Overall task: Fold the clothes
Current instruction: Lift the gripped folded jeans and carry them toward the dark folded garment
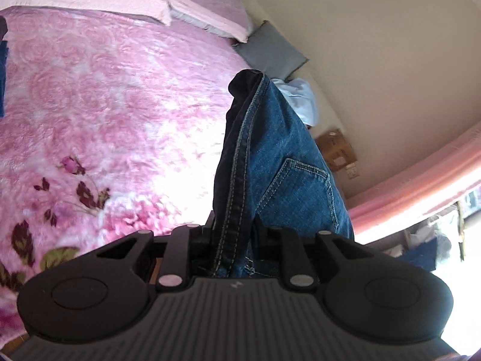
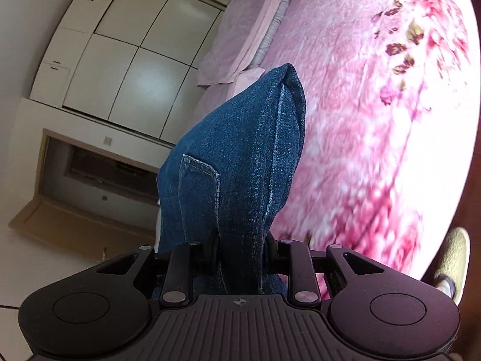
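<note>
Both grippers carried the same garment, a pair of blue jeans (image 1: 279, 162), clear of the pink floral bedspread (image 1: 105, 105) below. The left gripper (image 1: 233, 234) was clamped on a bunched edge with a double-stitched seam, and a back pocket showed just to the right of that seam; the denim ran straight out from between the fingers and ended in a folded peak ahead of them. The right gripper (image 2: 240, 245) was likewise closed on a thick bundle of the jeans (image 2: 240, 156), with a belt loop visible left of the pinch and the cloth again rising forward along the fingers. In each view the fabric lay along the line the fingers pointed, so each hand gripped an end or edge of the garment, not its middle. Neither gripper showed in the other's camera, so the run of cloth between them, and whether it was taut or slack, could not be told. The bed lay ahead of and under both hands, pillows (image 1: 204, 9) at its far end. Laying the jeans flat would likely mean lowering both hands together onto the bedspread, neither being clearly nearer to it.
</note>
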A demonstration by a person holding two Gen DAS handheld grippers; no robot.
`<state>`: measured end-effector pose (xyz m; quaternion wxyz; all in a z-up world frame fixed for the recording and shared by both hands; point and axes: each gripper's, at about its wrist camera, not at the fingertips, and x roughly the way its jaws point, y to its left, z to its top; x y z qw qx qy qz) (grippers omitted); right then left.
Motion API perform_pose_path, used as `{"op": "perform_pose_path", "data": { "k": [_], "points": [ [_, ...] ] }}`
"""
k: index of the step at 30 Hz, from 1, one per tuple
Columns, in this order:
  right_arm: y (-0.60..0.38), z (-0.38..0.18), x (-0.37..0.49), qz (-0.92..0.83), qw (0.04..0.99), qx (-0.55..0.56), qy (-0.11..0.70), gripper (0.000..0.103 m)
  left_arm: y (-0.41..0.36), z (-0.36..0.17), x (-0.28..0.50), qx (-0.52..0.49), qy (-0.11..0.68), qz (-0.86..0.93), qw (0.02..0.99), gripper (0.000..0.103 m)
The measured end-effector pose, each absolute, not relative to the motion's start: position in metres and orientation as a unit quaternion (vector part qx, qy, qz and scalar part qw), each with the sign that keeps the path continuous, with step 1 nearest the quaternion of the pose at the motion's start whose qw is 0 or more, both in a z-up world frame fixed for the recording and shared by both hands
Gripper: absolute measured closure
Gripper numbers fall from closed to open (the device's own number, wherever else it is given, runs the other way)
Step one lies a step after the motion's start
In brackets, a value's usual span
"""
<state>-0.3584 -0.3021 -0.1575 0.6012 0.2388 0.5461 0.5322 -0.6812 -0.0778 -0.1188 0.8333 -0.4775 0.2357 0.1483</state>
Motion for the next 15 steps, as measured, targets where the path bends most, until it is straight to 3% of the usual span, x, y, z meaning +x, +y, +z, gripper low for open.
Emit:
{"op": "perform_pose_path", "data": {
  "k": [8, 15],
  "points": [
    [-0.33, -0.103, -0.387, 0.534, 0.631, 0.253, 0.502, 0.077, -0.099, -0.068, -0.697, -0.451, 0.218, 0.125, 0.856, 0.087],
    [-0.316, -0.095, -0.417, 0.544, 0.625, 0.242, 0.505, 0.077, -0.081, -0.066, -0.752, -0.466, 0.199, 0.151, 0.849, 0.087]
  ]
}}
